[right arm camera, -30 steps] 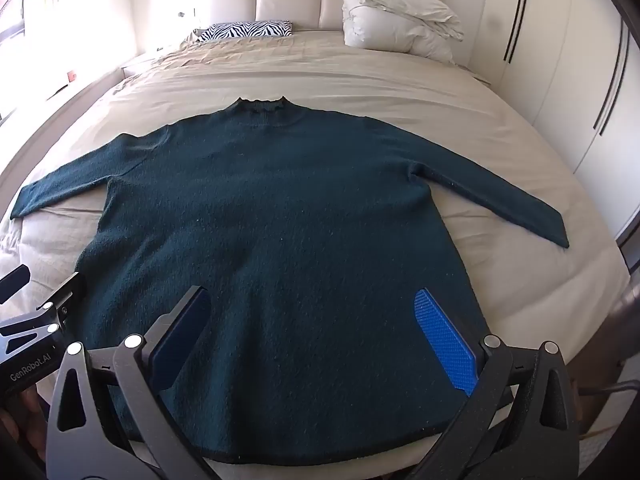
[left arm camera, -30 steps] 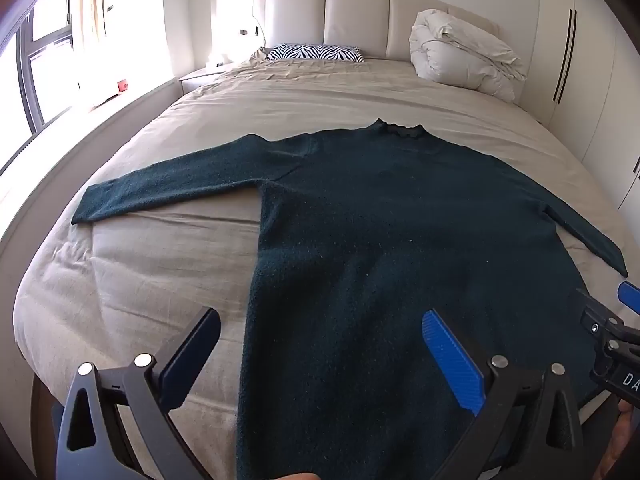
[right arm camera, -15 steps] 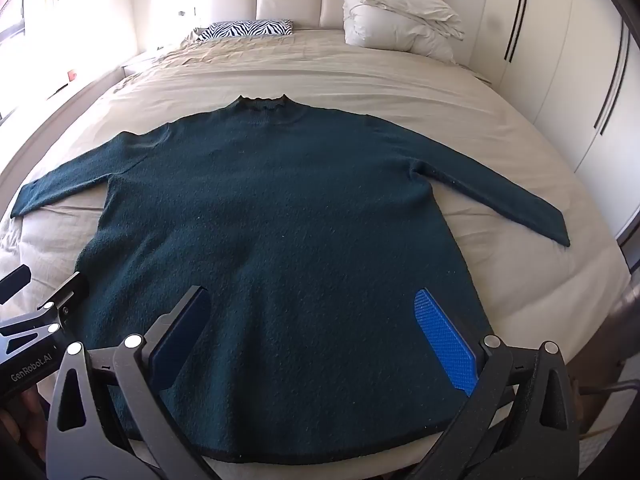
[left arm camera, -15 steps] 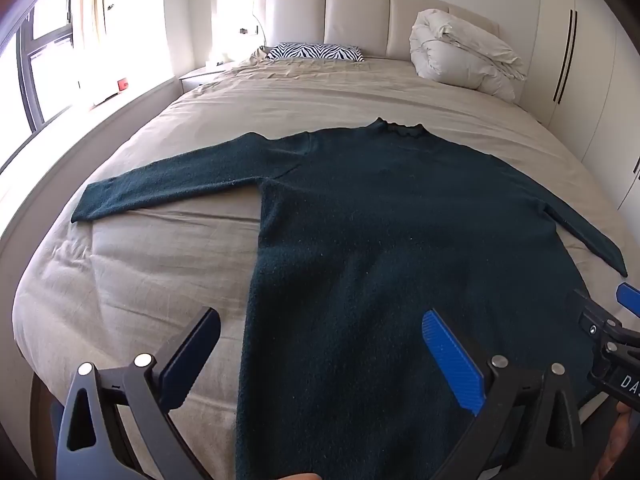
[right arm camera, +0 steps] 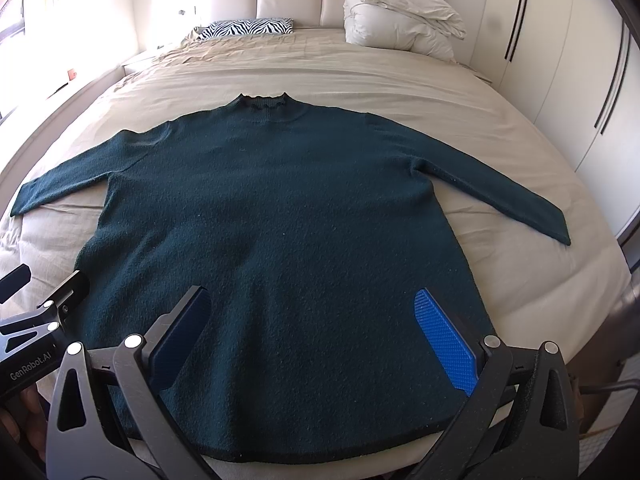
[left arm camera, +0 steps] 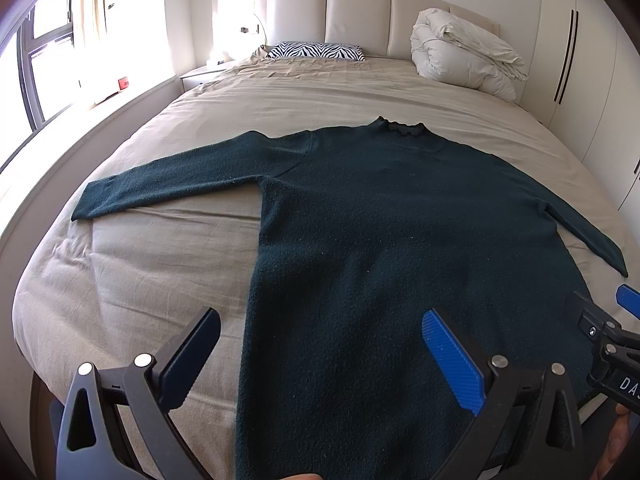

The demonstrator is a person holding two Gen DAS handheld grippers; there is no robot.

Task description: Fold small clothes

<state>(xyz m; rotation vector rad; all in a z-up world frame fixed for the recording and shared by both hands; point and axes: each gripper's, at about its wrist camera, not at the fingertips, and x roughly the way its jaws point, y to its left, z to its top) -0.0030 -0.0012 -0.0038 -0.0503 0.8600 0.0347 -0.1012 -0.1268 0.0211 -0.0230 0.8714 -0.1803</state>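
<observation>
We see a dark green sweater (right arm camera: 280, 216) spread flat on the beige bed (right arm camera: 400, 80), sleeves out, our left gripper (left arm camera: 320, 354) and right gripper (right arm camera: 312, 332) both gaping wide above its hem, gripping nothing.

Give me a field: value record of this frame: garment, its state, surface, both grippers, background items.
garment: dark green knit long-sleeved sweater
state: spread flat, unfolded, both sleeves out to the sides, collar toward the headboard
surface: beige bedsheet
left gripper: open, holds nothing, hovering at the hem end, over the sweater's left edge
right gripper: open, holds nothing, hovering at the hem end, over the lower body
background: zebra-striped pillow, bundled white duvet, cream padded headboard, white wardrobe doors
</observation>
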